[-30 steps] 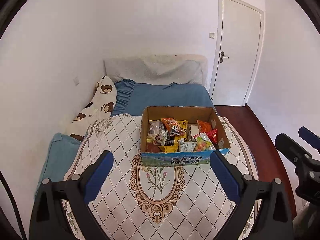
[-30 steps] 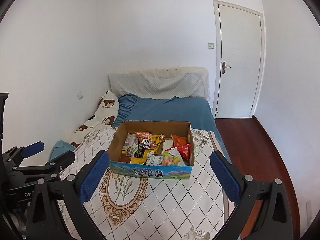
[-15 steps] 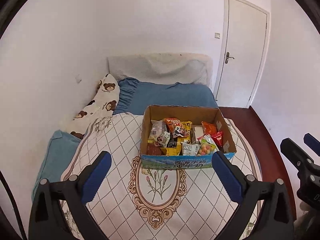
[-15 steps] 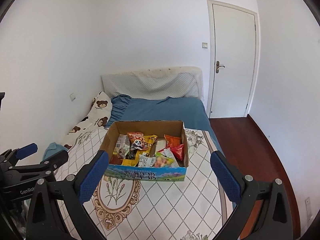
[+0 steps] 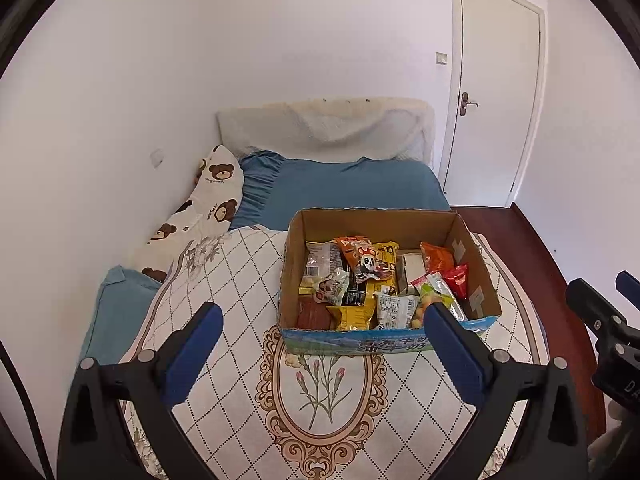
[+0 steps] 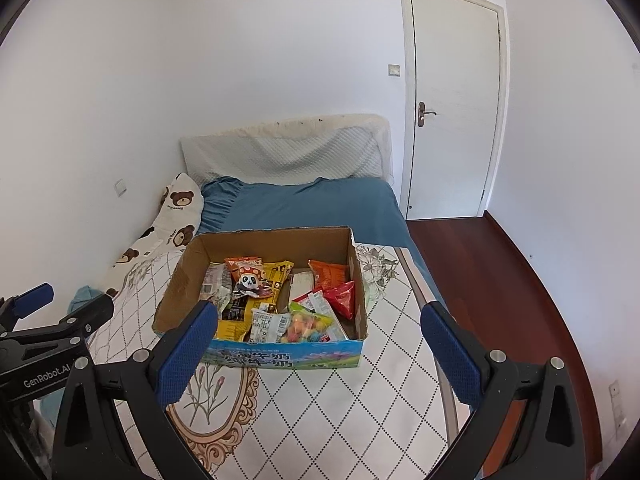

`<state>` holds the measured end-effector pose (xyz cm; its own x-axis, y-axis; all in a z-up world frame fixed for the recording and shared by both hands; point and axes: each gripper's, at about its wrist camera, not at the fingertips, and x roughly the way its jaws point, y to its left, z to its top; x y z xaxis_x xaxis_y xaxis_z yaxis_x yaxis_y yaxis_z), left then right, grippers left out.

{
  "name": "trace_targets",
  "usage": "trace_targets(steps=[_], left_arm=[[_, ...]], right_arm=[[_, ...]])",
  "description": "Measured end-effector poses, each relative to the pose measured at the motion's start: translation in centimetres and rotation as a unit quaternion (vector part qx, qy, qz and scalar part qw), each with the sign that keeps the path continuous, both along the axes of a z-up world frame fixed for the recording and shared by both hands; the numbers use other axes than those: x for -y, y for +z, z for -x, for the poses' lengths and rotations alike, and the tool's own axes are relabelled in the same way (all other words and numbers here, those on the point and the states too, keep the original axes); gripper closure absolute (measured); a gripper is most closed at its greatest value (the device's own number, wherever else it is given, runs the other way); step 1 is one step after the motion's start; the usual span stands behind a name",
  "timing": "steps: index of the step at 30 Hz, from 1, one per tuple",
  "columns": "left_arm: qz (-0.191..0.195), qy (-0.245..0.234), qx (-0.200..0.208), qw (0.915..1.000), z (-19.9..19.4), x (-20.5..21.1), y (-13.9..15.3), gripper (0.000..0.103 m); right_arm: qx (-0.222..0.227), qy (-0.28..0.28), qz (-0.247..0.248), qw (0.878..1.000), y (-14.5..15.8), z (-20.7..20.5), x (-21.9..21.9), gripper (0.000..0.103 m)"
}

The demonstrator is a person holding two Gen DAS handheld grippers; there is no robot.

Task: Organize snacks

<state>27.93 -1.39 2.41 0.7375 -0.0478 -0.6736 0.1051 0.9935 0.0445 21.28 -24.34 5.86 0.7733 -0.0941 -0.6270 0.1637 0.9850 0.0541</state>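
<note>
An open cardboard box (image 5: 476, 268) with a blue printed front stands on the patterned white quilt (image 5: 240, 280) on the bed. It holds several snack packets, among them a panda packet (image 5: 366, 260), a red packet (image 5: 458, 278) and a yellow packet (image 5: 354, 314). The box also shows in the right wrist view (image 6: 176, 292), with the panda packet (image 6: 248, 280) inside. My left gripper (image 5: 322, 340) is open and empty, in front of the box. My right gripper (image 6: 320, 336) is open and empty, also short of the box.
A bear-print pillow (image 5: 200, 216) lies along the left wall. Blue bedding (image 5: 340, 188) and a padded headboard (image 5: 324, 128) are behind the box. A white door (image 6: 452, 100) and dark wood floor (image 6: 500, 280) are on the right.
Both grippers have moved closer to the box, which now looks larger; both stay open and empty. The box and snacks have not moved.
</note>
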Motion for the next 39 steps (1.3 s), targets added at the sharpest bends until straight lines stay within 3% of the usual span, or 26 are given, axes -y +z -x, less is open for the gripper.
trace_targets(steps=[11, 39], left_arm=[[0.002, -0.001, -0.007, 1.0, -1.5, 0.7, -0.8, 0.0], [-0.007, 0.003, 0.0, 1.0, -0.8, 1.3, -0.8, 0.0]], right_arm=[[-0.015, -0.002, -0.001, 1.0, -1.6, -2.0, 0.6, 0.0], [-0.018, 0.001, 0.003, 1.0, -1.7, -1.8, 0.6, 0.0]])
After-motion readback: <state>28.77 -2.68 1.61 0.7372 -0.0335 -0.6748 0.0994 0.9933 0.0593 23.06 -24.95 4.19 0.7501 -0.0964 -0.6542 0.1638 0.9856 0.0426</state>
